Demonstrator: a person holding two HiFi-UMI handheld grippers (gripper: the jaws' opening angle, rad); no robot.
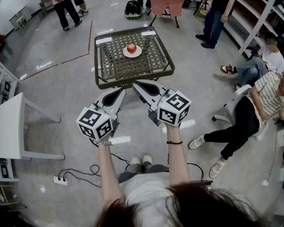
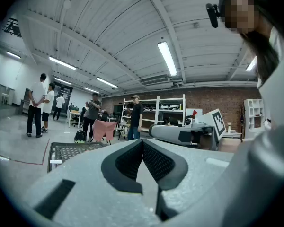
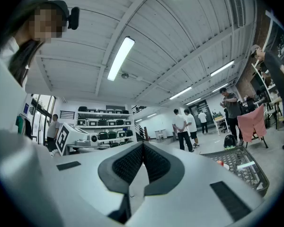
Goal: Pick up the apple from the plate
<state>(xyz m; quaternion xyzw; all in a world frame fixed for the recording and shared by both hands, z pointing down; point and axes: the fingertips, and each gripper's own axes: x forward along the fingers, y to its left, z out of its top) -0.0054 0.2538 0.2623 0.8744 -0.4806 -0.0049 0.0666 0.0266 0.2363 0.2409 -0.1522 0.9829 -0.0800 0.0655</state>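
Fingers (image 2: 125, 167) on both the left gripper (image 1: 119, 93) and the right gripper (image 1: 138, 86) sit pressed together, empty, well short of the apple (image 1: 131, 48) on its plate (image 1: 126, 54) on the desk (image 1: 132, 69), which looks firm, smooth and light, likely best pinched across its widest middle.

The left gripper (image 1: 122, 90) and right gripper (image 1: 135, 85) are grey with black pads (image 2: 156, 162). Each has a black-and-white cube (image 1: 94, 123). The person wears a grey shirt (image 1: 146, 188), black wristband (image 1: 174, 142) and white shoes (image 1: 141, 161).
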